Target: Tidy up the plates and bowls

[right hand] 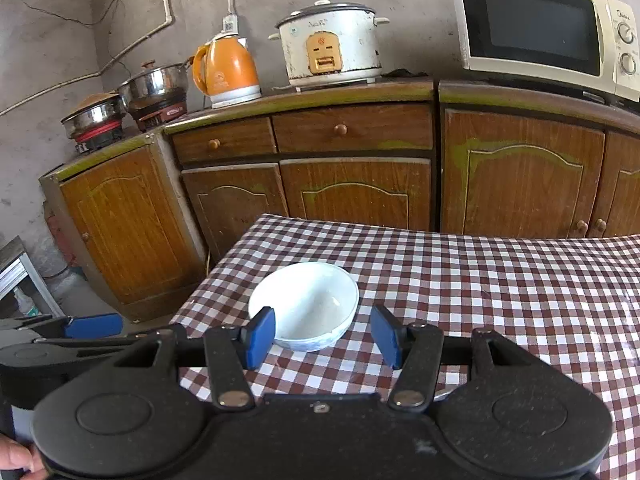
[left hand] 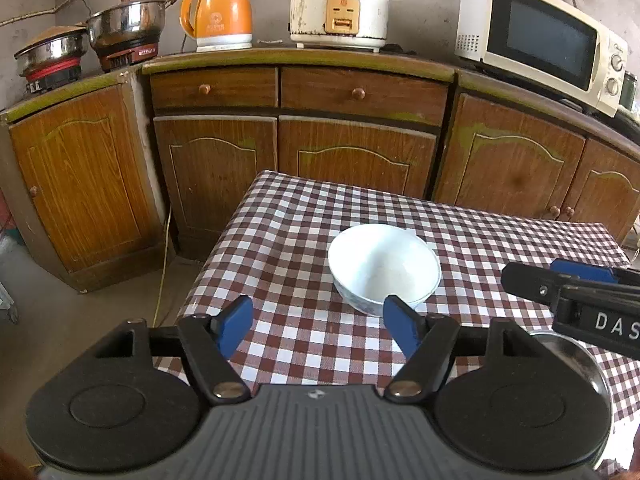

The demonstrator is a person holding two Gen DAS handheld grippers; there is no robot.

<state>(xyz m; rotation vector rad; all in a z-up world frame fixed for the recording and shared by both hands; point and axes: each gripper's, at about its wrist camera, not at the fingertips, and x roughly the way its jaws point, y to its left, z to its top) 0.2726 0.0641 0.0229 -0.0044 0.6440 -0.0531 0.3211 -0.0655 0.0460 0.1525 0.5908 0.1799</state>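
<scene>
Both grippers wide apart, empty; white bowl point(right hand: 304, 304) upright on checkered tablecloth point(right hand: 480, 292).

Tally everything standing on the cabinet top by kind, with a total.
Steel pots on burners: 2
Orange kettle: 1
White rice cooker: 1
Microwave: 1
Total: 5, not counting a dark container at the frame's right edge, too cut off to identify.

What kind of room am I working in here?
Most likely a home kitchen: a rice cooker, an orange electric kettle and a microwave stand on wooden cabinets behind the checkered table.
</scene>
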